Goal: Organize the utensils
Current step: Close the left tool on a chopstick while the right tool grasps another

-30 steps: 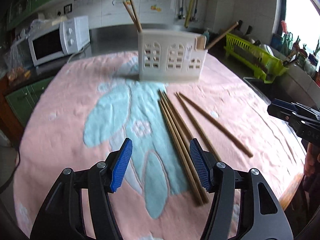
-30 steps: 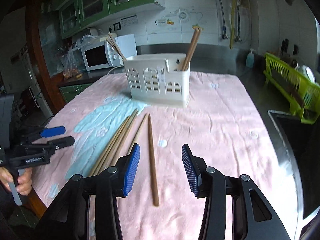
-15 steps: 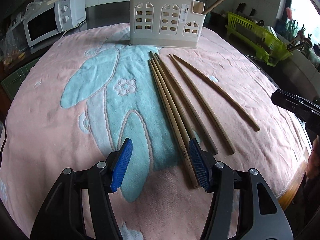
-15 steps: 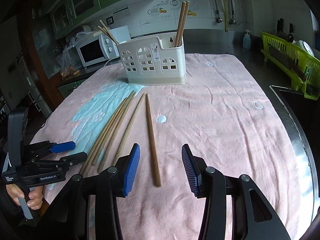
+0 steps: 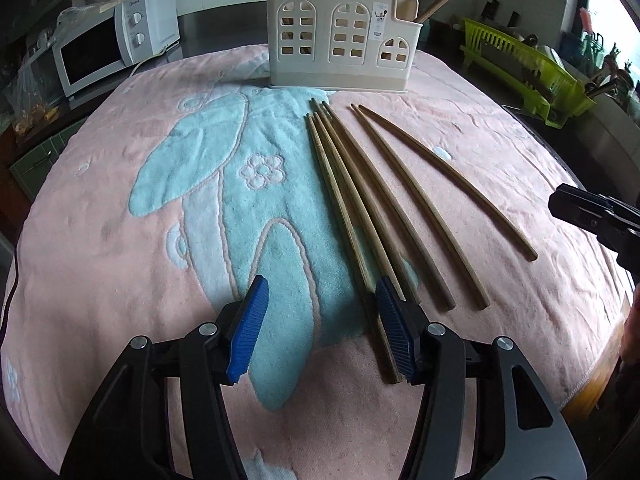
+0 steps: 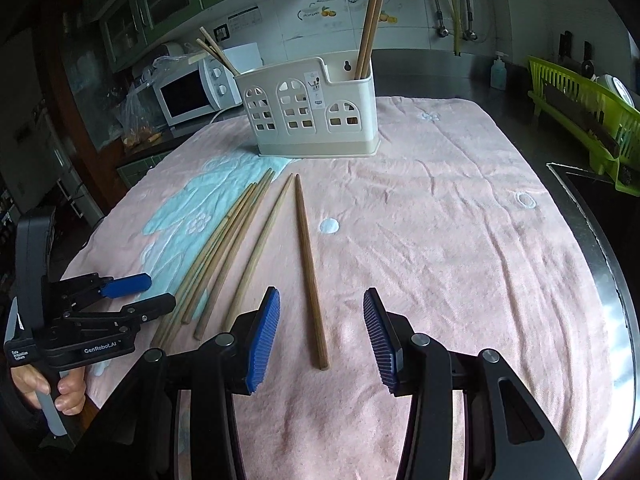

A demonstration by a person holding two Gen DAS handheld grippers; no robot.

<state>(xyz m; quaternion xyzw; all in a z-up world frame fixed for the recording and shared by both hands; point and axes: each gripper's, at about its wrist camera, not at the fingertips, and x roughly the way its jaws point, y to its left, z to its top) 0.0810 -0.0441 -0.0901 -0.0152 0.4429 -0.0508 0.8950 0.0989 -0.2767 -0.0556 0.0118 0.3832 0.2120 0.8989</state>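
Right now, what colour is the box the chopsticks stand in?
The utensil holder is cream-white with little window-shaped cutouts. The right wrist view shows it best.

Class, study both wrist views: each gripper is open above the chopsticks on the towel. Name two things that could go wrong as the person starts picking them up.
1. The left gripper hangs beside a tight bunch of chopsticks; closing there may catch several at once or roll them apart.
2. The right gripper straddles the lone chopstick near its end; a grip that far out may let it tilt and miss the holder.
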